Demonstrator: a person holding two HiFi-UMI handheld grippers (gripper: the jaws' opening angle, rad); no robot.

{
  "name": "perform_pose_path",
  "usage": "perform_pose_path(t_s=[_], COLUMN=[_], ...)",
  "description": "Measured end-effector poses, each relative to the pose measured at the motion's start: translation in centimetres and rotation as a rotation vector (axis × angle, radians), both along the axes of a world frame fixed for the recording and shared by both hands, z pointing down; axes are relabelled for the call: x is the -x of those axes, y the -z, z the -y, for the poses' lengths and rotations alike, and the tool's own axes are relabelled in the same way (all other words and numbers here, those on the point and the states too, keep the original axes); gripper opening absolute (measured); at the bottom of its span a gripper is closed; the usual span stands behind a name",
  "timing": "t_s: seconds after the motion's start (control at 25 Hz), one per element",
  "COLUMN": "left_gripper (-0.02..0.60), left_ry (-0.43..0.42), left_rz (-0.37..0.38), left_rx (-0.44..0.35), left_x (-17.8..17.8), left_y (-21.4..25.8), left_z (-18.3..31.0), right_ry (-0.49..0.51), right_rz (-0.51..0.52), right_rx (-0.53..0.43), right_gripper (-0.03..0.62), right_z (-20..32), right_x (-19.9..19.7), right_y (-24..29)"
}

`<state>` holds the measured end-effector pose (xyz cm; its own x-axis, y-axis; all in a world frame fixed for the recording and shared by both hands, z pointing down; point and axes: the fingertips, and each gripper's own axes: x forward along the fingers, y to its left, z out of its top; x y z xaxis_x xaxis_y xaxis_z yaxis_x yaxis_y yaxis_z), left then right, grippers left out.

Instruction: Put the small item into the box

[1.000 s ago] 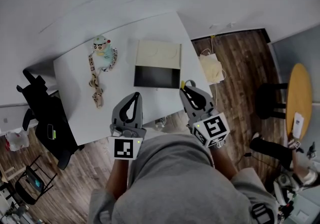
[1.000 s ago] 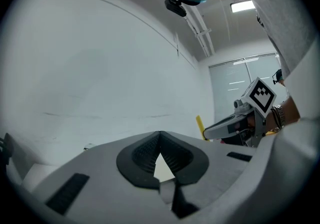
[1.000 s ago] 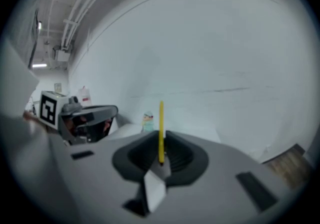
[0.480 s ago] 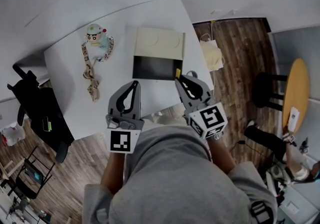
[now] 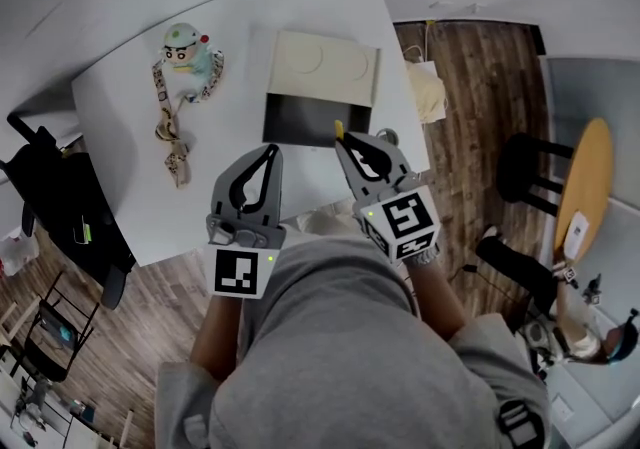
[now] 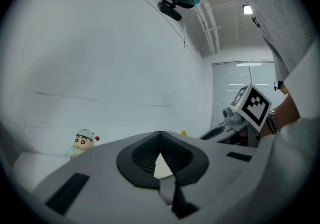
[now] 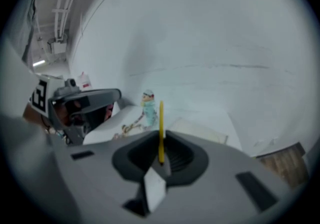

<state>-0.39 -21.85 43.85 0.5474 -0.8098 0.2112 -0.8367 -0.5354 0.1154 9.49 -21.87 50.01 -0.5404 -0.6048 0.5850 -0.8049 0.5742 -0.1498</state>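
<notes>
**Small yellow item (image 7: 161,128) pinched in right gripper (image 5: 347,144), at near rim of open box (image 5: 300,122)**

Table (image 5: 120,127) was white, flat, smooth and matte, with wood-plank floor (image 5: 470,77) around it. The box sat toward the table's right edge. It was a shallow rectangular tray, dark inside, with nothing seen in it. Its pale cream lid (image 5: 325,67) lay flat behind it, with two round shapes pressed into it. A toy figure (image 5: 187,47), rounded with a pale cap, stood well left of the box. A limp, patterned, fabric-like strap (image 5: 166,132) trailed from it.

The left gripper (image 5: 270,152) was grey plastic. Its jaws were closed tip to tip on nothing, over the table just beside the box's front-left corner. The right gripper's jaws were clamped on the small yellow item, which poked out past the tips. In the head view the item overlapped the tray's near rim. Its height above the tray could not be told. The item looked thin, straight and stiff, a narrow strip or stick, and was gripped only at its lower end.

Risks, as judged:
- With so short a hold on a slim, smooth piece, it could pivot or slip before release.
- If let go here at the rim, it could tip back onto the table or off the near edge rather than into the tray.
- A light, stiff strip might bounce off the hard tray bottom.
- Lowering too far could knock the box, which looked light enough to slide.
</notes>
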Motion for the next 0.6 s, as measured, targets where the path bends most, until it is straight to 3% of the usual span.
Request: perform_pose_path(t_s=[0.6], left_gripper=[0.031], left_ry=[0.024], left_rz=[-0.008], left_rx=[0.065], left_x=[0.9], left_y=[-2.7], left_z=[2.4], right_ry=[0.089], right_rz=[-0.113], right_rx=[0.15], right_gripper=[0.061], right_z=[1.2], right_x=[1.8], right_y=[-6.9])
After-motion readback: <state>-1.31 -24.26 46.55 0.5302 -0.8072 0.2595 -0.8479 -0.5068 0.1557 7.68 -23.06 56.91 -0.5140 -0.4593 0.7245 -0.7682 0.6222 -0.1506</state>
